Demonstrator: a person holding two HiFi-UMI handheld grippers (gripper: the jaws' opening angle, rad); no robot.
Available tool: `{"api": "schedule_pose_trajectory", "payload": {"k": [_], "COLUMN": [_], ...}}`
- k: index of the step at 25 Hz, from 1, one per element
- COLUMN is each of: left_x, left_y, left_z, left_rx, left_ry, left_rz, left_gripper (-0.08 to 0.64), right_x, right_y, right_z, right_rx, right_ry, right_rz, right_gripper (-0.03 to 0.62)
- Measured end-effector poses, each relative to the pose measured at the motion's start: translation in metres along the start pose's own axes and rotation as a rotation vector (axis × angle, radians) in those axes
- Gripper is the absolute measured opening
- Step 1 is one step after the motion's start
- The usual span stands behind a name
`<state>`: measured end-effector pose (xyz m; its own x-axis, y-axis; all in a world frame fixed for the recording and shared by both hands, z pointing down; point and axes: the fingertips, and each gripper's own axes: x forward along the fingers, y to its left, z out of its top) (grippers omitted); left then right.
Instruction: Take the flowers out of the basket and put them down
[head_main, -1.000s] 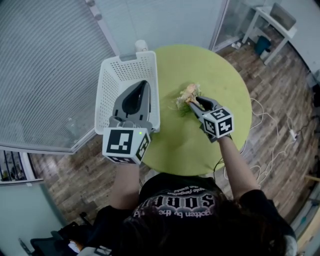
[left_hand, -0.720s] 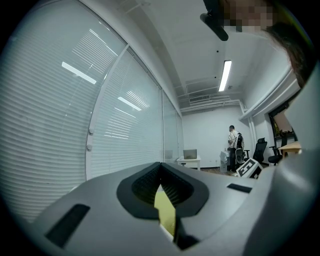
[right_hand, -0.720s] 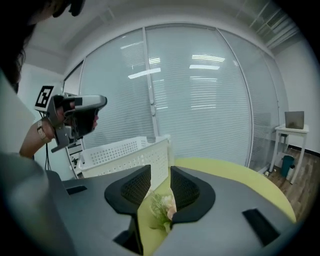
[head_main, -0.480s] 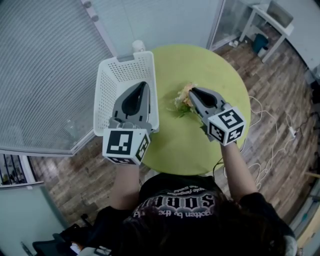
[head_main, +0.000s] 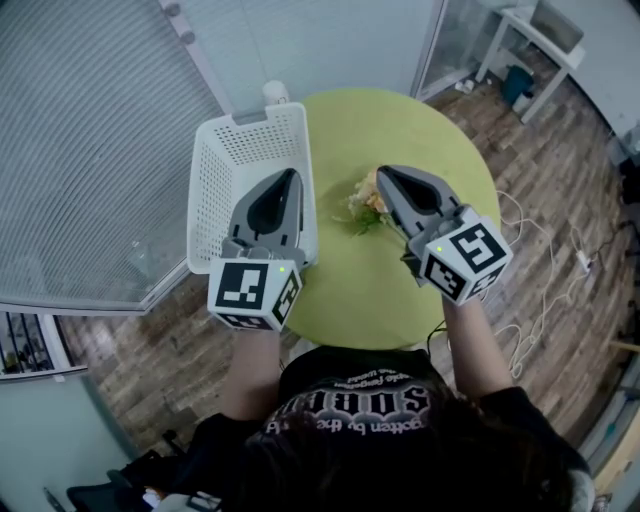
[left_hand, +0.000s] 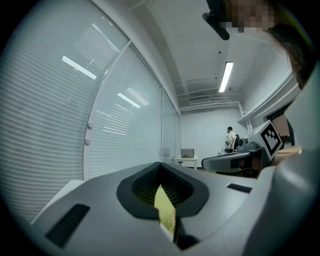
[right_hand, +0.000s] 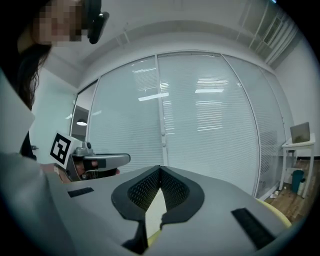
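Two pairs of jaws, both pressed together and both empty. The right gripper (right_hand: 160, 168) shows its ribbed pads meeting at the tip with nothing between them; its jaws have just been closing. The left gripper (left_hand: 161, 164) is the same, its tips touching and only a sliver of green counter showing through the gap behind them.

From the head view, the right gripper (head_main: 381, 170) points away from the person above the counter (head_main: 420, 130). Its tip is over the edge of the flowers (head_main: 364, 201) and not holding them. The flowers lie on the bare green top, outside the basket (head_main: 214, 180) and a little to its right. They are a small bunch of pale blooms with green leaves.

The left gripper (head_main: 292, 175) hangs level over the basket's near right part. The basket is white and slotted, and sits at the counter's left edge.

Each gripper view catches the other gripper's marker cube off to the side. Slatted blinds run along the left, and wood floor surrounds the round counter. Cables (head_main: 545, 290) trail on the floor at right, and a white desk (head_main: 530, 45) stands in the far corner.
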<state>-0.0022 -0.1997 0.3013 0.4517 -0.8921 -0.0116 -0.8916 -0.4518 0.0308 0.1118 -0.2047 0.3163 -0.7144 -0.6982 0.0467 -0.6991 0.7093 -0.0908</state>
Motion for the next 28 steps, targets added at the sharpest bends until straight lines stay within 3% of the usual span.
{"api": "schedule_pose_trajectory", "payload": {"k": [7,19,28], "left_x": [-0.005,-0.016,-0.019], "left_y": [0.007,0.015,0.018], "left_z": [-0.001,-0.001,0.005], "left_rx": [-0.014,-0.013,-0.006], "left_ry": [0.001,0.005,-0.006], "left_rz": [0.010,0.034,0.042], "left_gripper": [0.002,0.002,0.002], "right_x": [-0.001,0.001,0.000], "right_y": [0.006,0.017,0.010], "right_z": [0.014,0.009,0.005], "right_rx": [-0.009,-0.082,-0.093], "right_ry": [-0.027,0.012,0.009], "right_rz": [-0.015,-0.015,-0.069], "right_gripper": [0.028,0.028,0.026]}}
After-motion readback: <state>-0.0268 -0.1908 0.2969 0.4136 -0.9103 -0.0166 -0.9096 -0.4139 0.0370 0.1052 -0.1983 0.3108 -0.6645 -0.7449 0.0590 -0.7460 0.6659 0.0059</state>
